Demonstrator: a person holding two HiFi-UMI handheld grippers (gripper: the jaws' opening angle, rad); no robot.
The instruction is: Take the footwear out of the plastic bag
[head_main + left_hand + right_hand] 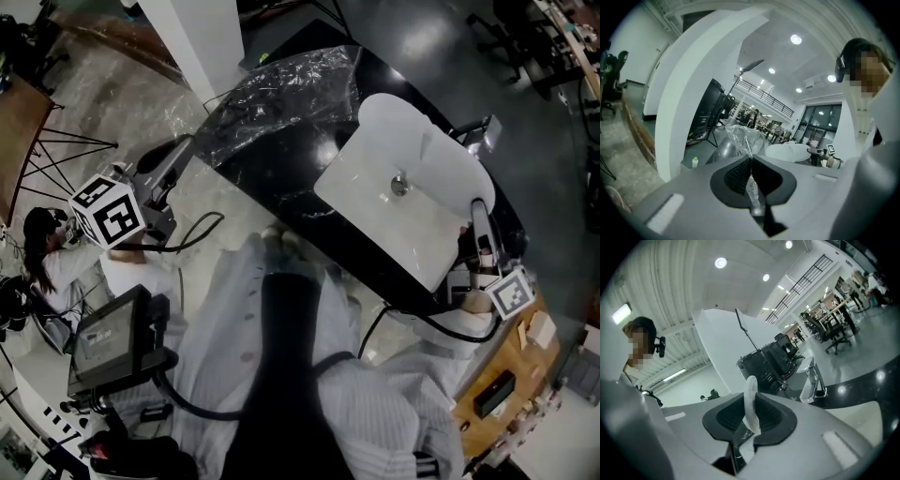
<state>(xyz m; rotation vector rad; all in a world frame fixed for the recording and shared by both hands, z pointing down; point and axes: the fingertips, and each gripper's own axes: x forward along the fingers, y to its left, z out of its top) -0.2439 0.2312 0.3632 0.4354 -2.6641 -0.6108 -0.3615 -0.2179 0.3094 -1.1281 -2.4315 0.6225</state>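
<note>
My left tongs [750, 164] are closed tight on a twist of the clear plastic bag [281, 94]. The film runs up out of the pads to the crumpled bulk of the bag, which lies on the far left end of the black counter [281, 202]. I cannot make out what is inside the bag.

My right tongs [751, 405] are clamped, partly apart, on a thin white piece [750, 385] with a rounded end. It stands edge-on between the pads. It looks like the footwear's sole, though I cannot be sure, and a bit of crinkled clear film shows below it.

From the head view these tongs sit at the right edge of the white sink [375, 230], well apart from the bag. The chrome faucet [478, 133] stands beyond them.
</note>
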